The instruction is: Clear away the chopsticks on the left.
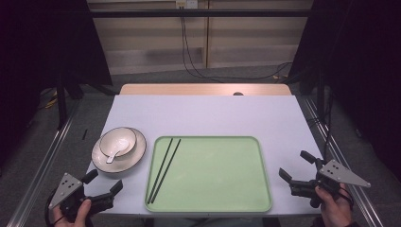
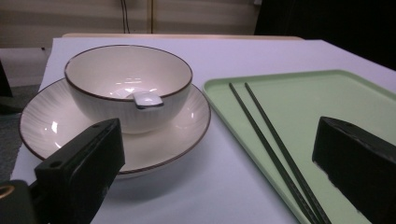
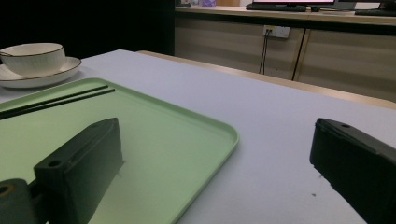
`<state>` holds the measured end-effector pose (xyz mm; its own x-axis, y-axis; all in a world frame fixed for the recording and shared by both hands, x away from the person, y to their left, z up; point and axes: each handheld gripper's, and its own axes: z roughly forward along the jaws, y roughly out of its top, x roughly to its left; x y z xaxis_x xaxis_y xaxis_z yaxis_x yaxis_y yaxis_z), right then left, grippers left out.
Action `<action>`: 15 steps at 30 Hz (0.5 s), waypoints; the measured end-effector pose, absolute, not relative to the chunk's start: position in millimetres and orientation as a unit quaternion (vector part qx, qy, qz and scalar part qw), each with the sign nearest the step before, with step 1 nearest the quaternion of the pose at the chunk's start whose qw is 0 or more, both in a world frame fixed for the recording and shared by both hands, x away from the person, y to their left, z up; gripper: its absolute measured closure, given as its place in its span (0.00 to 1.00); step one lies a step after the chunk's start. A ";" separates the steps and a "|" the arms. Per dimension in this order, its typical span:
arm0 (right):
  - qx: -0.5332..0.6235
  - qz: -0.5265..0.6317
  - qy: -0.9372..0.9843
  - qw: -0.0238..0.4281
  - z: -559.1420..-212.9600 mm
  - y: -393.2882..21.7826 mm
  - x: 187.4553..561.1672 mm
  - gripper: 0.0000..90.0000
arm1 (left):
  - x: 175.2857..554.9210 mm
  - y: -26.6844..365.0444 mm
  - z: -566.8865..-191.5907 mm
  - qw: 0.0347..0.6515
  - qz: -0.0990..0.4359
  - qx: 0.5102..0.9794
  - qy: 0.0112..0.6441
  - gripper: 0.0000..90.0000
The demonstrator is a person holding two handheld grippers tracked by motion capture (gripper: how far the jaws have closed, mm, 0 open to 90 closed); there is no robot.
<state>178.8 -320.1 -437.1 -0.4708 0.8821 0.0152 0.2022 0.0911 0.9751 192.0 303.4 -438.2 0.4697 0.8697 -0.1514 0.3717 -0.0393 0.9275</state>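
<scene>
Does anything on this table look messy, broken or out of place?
Nothing stands out. The bowl sits upright on its plate with a spoon inside, and the chopsticks lie side by side in the green tray. No spills or damage visible.

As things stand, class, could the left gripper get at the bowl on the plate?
Probably yes. The left gripper is open, and bare table lies between it and the bowl on the plate; the tray sits off to the side.

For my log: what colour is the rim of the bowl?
Dark brown, a thin line around the cream bowl; the left gripper view shows it best.
</scene>
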 end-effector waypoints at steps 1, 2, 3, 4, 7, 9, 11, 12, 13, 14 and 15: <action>0.406 0.537 0.668 0.318 -437.2 -320.1 179.0 0.02 | 192.2 302.8 -438.3 0.519 0.242 0.680 0.458 0.02; 0.405 0.536 0.669 0.317 -437.1 -320.3 178.9 0.02 | 192.5 302.0 -438.6 0.520 0.237 0.684 0.454 0.02; 0.405 0.536 0.669 0.317 -437.1 -320.3 179.0 0.02 | 192.5 300.8 -438.5 0.520 0.238 0.684 0.454 0.02; 0.405 0.536 0.669 0.317 -437.2 -320.2 179.0 0.02 | 192.3 300.4 -438.2 0.522 0.236 0.685 0.450 0.02; 0.406 0.535 0.671 0.314 -437.4 -320.4 178.6 0.02 | 191.7 300.4 -437.7 0.521 0.241 0.682 0.453 0.02; 0.408 0.533 0.670 0.317 -437.9 -320.5 179.3 0.02 | 191.8 301.4 -437.7 0.523 0.239 0.682 0.453 0.02; 0.407 0.532 0.672 0.316 -438.1 -320.6 180.0 0.02 | 192.1 300.2 -438.0 0.521 0.241 0.680 0.457 0.02; 0.411 0.531 0.670 0.316 -438.4 -319.8 180.5 0.02 | 192.8 299.2 -438.8 0.520 0.236 0.681 0.459 0.02; 0.410 0.531 0.672 0.314 -439.0 -319.8 181.5 0.02 | 193.8 297.7 -439.5 0.516 0.233 0.684 0.461 0.02; 0.410 0.526 0.675 0.314 -439.4 -320.3 182.9 0.01 | 194.6 296.1 -439.1 0.513 0.233 0.686 0.460 0.03; 0.414 0.524 0.674 0.316 -440.1 -319.7 184.9 0.01 | 194.6 294.8 -438.6 0.518 0.235 0.684 0.458 0.03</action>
